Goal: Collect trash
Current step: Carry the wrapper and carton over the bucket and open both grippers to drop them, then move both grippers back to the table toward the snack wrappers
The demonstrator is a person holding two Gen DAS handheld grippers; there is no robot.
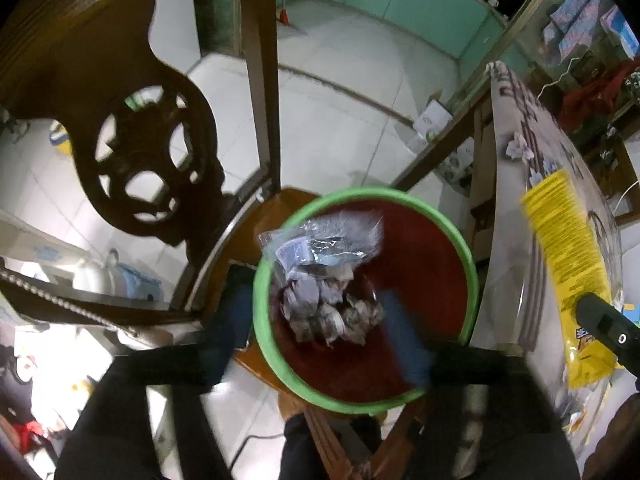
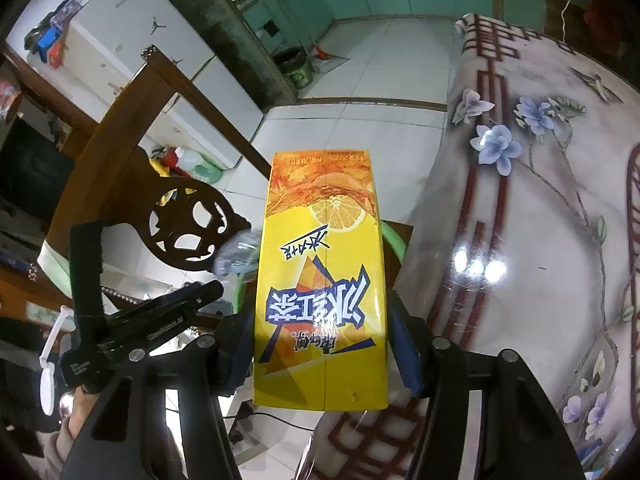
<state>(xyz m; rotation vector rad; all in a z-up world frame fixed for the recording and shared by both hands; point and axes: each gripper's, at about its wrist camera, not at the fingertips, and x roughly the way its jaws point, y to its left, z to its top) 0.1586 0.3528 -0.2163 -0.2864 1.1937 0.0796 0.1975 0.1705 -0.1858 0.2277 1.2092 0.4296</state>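
- Beside the counter (image 1: pixel 516 216) edge, a green-rimmed bin (image 1: pixel 468 256) is seen on a wooden chair (image 1: pixel 132 92), with open tiled floor (image 1: pixel 340 92) beyond.
- Large Chinese characters and a lemon slice are printed on the yellow drink carton (image 2: pixel 320 280).
- Crumpled paper (image 1: pixel 332 312) and a clear plastic bag (image 1: pixel 320 240) are held in the bin.
- The left gripper (image 1: pixel 316 340) fingers are spread wide over the bin, with nothing gripped.
- The carton is clamped by the right gripper (image 2: pixel 320 344) fingers, above the counter edge.

L tool (image 1: pixel 316 332): jaws apart, empty | R tool (image 2: pixel 320 344): clamped, angled down
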